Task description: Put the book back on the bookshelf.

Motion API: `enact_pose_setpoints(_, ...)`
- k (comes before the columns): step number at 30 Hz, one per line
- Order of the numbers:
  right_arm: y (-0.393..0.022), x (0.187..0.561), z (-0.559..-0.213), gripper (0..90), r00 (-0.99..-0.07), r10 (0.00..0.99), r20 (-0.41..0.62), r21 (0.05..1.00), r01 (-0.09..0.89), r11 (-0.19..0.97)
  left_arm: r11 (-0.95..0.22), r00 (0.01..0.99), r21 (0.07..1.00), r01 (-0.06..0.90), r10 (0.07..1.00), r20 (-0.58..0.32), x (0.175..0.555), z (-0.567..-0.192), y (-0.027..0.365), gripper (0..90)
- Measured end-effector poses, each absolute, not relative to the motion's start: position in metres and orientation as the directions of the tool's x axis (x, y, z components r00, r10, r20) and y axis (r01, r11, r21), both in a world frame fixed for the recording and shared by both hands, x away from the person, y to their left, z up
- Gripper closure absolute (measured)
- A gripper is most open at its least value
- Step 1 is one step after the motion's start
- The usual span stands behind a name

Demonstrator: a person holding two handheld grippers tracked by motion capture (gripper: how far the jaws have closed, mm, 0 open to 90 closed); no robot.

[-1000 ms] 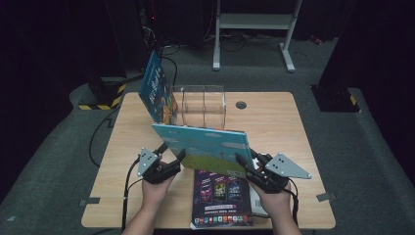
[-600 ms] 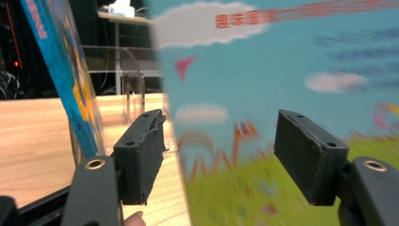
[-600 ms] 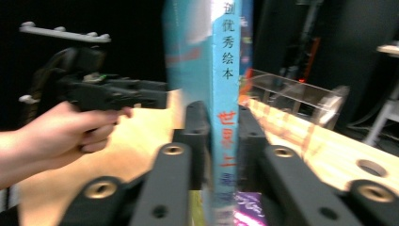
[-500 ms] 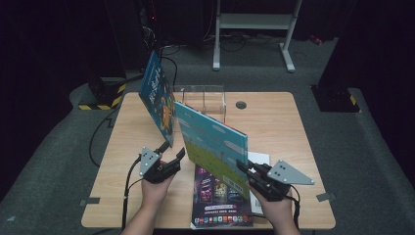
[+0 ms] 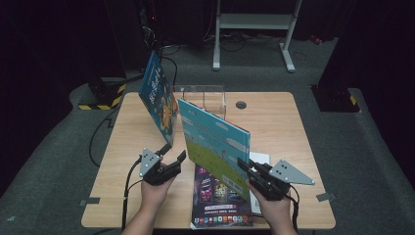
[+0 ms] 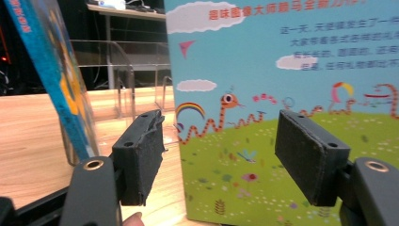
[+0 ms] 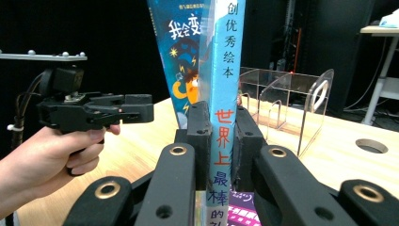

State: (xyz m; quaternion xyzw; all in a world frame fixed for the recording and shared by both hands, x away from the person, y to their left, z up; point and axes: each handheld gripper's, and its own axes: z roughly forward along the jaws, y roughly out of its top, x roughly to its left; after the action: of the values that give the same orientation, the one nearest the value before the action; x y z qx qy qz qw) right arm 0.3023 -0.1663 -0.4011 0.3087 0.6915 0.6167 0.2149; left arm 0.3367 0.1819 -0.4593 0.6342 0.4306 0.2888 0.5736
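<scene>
My right tool (image 7: 221, 136) is clamped on the spine of the tall picture book with the sky-blue and grass-green cover (image 5: 215, 147), so I can stand it on edge and steer it by one narrow strip. It rises upright straight ahead of that tool, its lower edge above the purple magazine lying flat on the table (image 5: 220, 200). My left tool (image 5: 169, 159) stands open with nothing in it, just beside the book's cover, ready, I judge, to steady the broad face. Beyond both tools waits the clear acrylic divider rack (image 5: 203, 98), where the dark blue book with an orange figure (image 5: 156, 95) leans at the left end; a slot beside it seems the goal.
</scene>
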Motion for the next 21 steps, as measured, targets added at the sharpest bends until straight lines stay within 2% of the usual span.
enact_pose_setpoints(13,-0.153,0.297,-0.406,80.8,-0.674,0.730,0.111,0.983,0.181,0.018,-0.016,0.505,0.977,0.211,0.858,-0.095,0.315,-0.441,0.184,32.4)
enact_pose_setpoints(15,-0.146,0.292,-0.406,80.6,-0.657,0.749,0.085,0.985,0.167,0.035,-0.056,0.524,0.979,0.194,0.850,-0.055,0.309,-0.437,0.179,32.4)
enact_pose_setpoints(21,-0.135,0.283,-0.409,80.2,-0.640,0.766,0.055,0.989,0.140,0.046,-0.065,0.559,0.979,0.193,0.828,-0.055,0.302,-0.427,0.167,26.8)
